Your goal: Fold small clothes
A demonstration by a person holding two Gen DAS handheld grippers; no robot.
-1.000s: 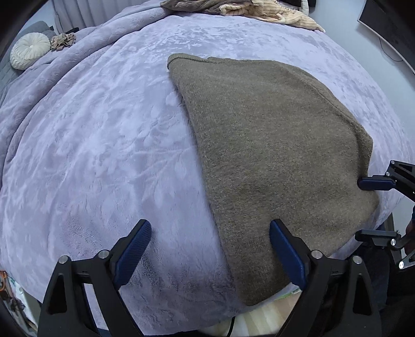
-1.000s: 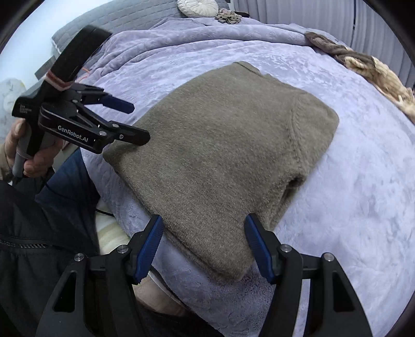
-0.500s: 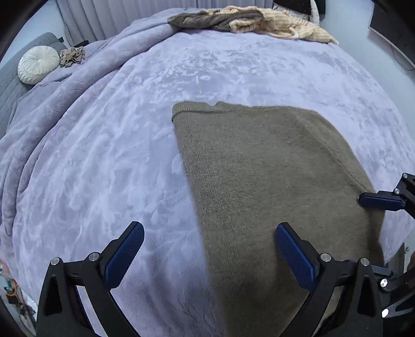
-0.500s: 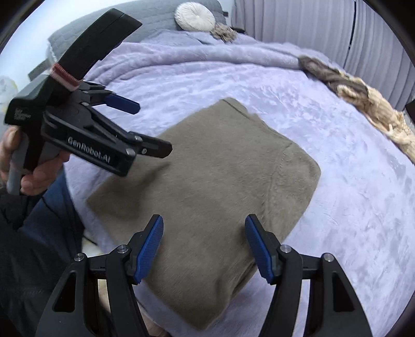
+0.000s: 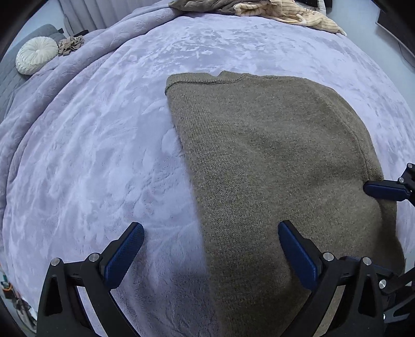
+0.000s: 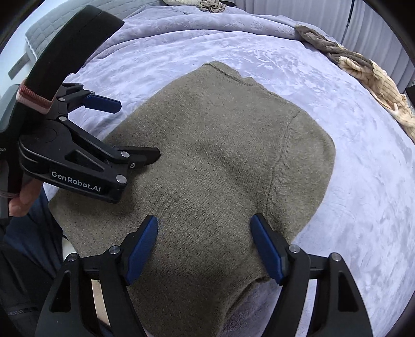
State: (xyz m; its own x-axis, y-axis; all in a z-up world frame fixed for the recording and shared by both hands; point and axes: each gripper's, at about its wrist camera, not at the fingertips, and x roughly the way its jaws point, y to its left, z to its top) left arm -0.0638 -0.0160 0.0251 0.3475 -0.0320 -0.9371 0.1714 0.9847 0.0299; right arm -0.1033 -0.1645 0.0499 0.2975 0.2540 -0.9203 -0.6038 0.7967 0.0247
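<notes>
Lying flat on the purple blanket (image 5: 103, 155) is the folded brown sweater (image 5: 272, 155). The left gripper (image 5: 211, 248) hangs over its 9 o'clock edge, jaws wide apart. The right gripper (image 6: 205, 246), at 6 o'clock, is opening, pinching nothing.

"GenRobot.AI" in white on the black left hand-held gripper (image 6: 137, 129), right-wrist view.

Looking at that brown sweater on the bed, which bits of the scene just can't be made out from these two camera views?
- Sweater near hem: left wrist view, cut off by the bottom edge, behind the left gripper.
- Clothes pile: left wrist view, cut by the top edge, too small to count.
- Person's hand: right wrist view, mostly behind the gripper handle.
- Right gripper, jaws opening: contact with the knit unclear.
</notes>
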